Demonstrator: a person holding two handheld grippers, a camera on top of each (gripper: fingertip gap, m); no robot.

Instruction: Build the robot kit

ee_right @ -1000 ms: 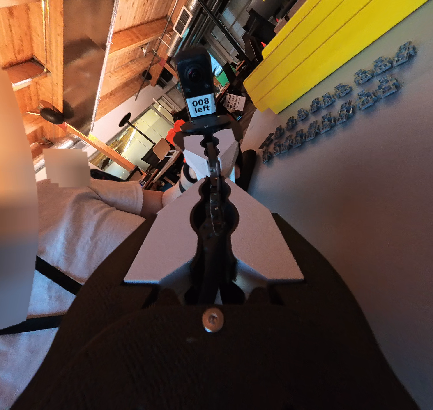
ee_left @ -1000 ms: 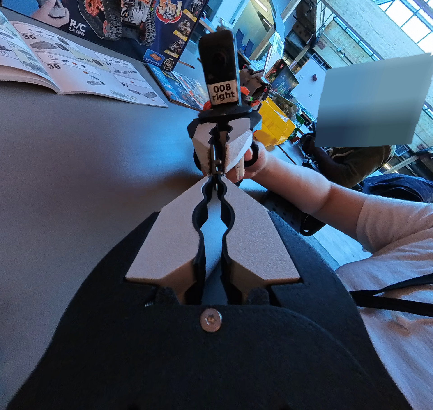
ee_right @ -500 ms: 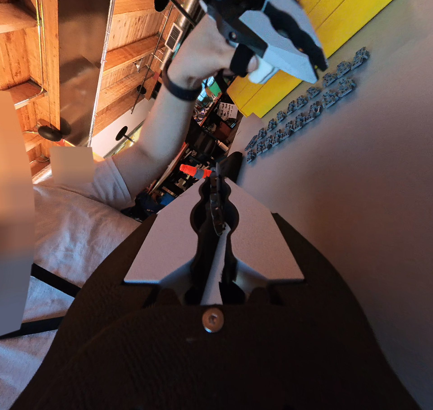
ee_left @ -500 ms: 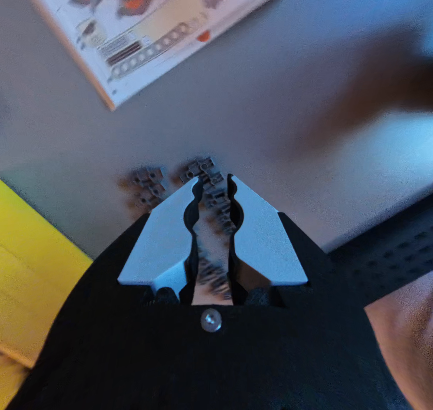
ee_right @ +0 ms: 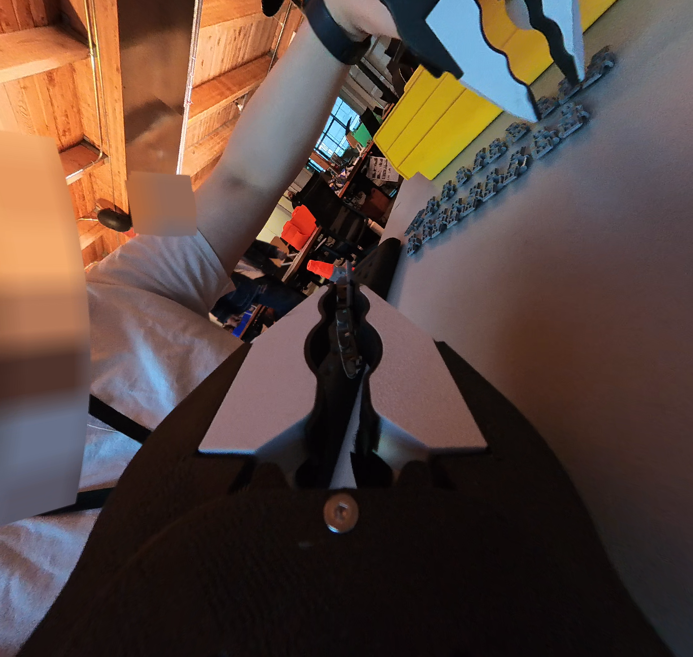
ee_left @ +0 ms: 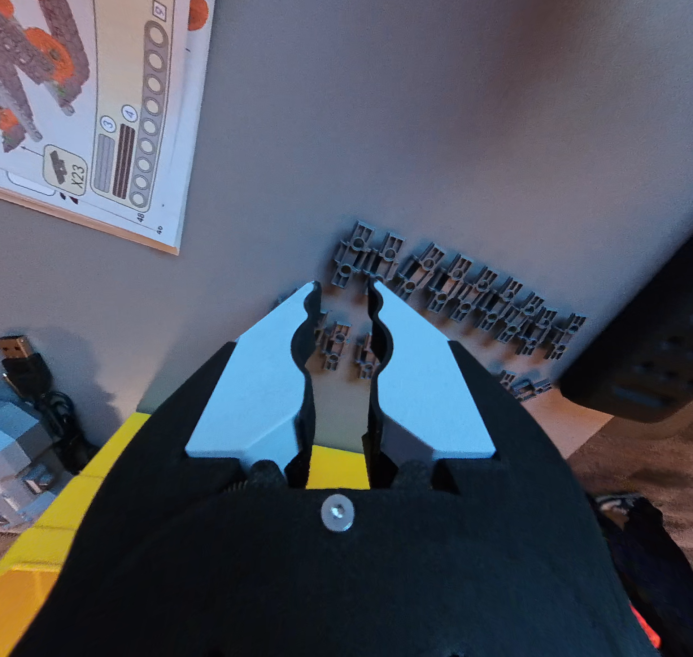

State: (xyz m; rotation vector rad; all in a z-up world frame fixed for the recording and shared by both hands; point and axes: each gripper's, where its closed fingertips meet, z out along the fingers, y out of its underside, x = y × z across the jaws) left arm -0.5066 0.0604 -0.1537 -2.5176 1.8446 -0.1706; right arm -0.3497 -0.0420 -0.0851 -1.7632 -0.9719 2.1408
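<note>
My left gripper (ee_left: 343, 286) is open and points down at the grey table (ee_left: 412, 132). Its tips hover just above loose grey track links (ee_left: 333, 342), two of which show between the fingers. More links (ee_left: 483, 301) lie in two rows running off to the right. In the right wrist view the left gripper (ee_right: 557, 95) shows at the top right, tips close over the far end of the link rows (ee_right: 487, 185). My right gripper (ee_right: 347, 286) is shut on a short chain of joined grey track links (ee_right: 345, 331), held off the table edge.
An open instruction booklet (ee_left: 93, 95) lies at the far left. A yellow bin (ee_left: 45, 526) sits beside the links and also shows in the right wrist view (ee_right: 442, 125). A black perforated object (ee_left: 637, 357) is at the right. A person's arm (ee_right: 270, 143) crosses above. Spacing between my two grippers at the tips: around 20 centimetres.
The left gripper left the right gripper's tips, swung over to the link rows on the table and opened. The right gripper stayed shut on its chain.
</note>
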